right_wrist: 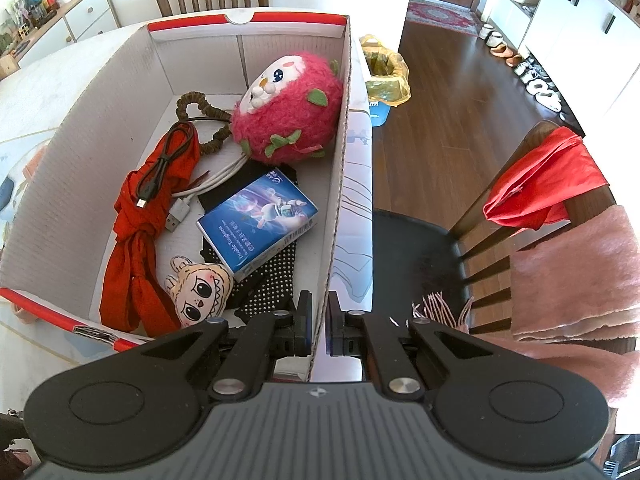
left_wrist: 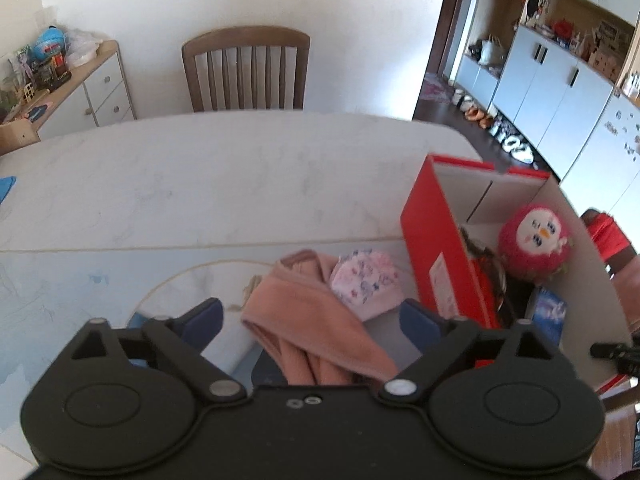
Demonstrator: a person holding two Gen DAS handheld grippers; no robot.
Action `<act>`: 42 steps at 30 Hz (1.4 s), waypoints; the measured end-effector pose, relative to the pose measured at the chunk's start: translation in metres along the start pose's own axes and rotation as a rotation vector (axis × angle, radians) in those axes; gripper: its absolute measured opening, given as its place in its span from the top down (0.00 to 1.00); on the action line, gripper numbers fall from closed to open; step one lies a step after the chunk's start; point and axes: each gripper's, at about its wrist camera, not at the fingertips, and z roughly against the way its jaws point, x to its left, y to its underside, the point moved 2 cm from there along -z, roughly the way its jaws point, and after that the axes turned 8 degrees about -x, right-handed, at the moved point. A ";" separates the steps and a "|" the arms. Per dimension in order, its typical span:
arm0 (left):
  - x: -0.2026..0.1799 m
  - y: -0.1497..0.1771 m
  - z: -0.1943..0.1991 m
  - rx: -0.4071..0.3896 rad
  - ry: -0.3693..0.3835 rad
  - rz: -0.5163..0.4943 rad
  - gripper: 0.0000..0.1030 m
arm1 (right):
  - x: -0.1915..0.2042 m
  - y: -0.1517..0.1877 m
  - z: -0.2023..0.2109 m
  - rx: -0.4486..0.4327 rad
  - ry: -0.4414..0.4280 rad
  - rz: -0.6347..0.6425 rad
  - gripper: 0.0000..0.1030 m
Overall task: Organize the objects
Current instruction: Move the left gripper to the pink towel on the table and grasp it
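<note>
Pink fabric fills the left wrist view: a salmon cloth (left_wrist: 316, 320) lies rumpled on the pale table (left_wrist: 200, 184), touching a small floral pouch (left_wrist: 366, 282), both just beside the red box (left_wrist: 436, 256). The left gripper (left_wrist: 312, 320) stands wide open above the cloth, nothing held.

From the right wrist, the box interior shows a pink plush (right_wrist: 288, 112), cables, a red scarf (right_wrist: 136, 236), a blue packet (right_wrist: 258, 222) and a doll charm. The right gripper (right_wrist: 319, 320) is pinched shut on the box's right wall (right_wrist: 340, 168) — steadying it.

Likely next: lower onto the cloth's bunched middle, gather enough folds, close firmly — so no trailing end snags the rim.
</note>
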 end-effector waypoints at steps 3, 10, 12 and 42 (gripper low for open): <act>-0.003 0.010 -0.009 0.030 0.021 0.002 0.03 | 0.000 0.000 0.000 0.003 0.003 0.002 0.94; -0.011 0.031 -0.033 0.083 0.019 0.029 0.02 | -0.002 0.000 0.003 0.006 0.005 0.000 0.94; -0.011 0.034 -0.039 0.093 0.016 0.055 0.02 | -0.003 0.001 0.003 0.006 0.007 0.001 0.94; -0.002 0.077 -0.071 0.139 -0.017 0.068 0.42 | -0.004 0.000 0.003 0.011 0.009 -0.001 0.94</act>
